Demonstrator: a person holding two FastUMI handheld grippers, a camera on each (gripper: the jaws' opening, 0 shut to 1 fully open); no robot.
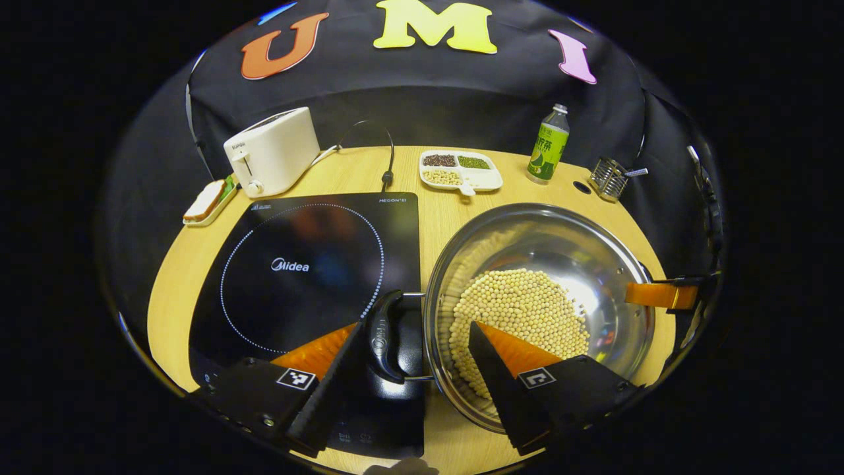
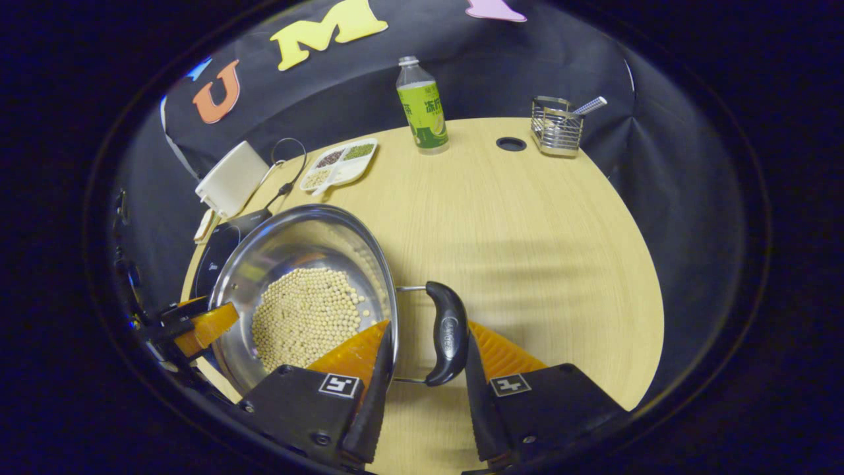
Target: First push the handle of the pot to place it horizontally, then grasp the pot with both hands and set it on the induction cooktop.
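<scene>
Sitting on the wooden surface (image 2: 541,218) just beside the induction cooktop (image 1: 310,264), the steel pot (image 1: 567,251) holds a layer of pale beans (image 1: 521,310). Its two black handles lie level at opposite sides. The left gripper (image 1: 415,356) is spread, with one finger outside the near handle (image 1: 386,343) and the other over the beans. The right gripper (image 2: 425,349) is spread too, straddling the rim and the other handle (image 2: 448,333). A toaster (image 1: 273,152), a divided dish (image 1: 461,171) and a bottle (image 2: 422,105) stand behind.
</scene>
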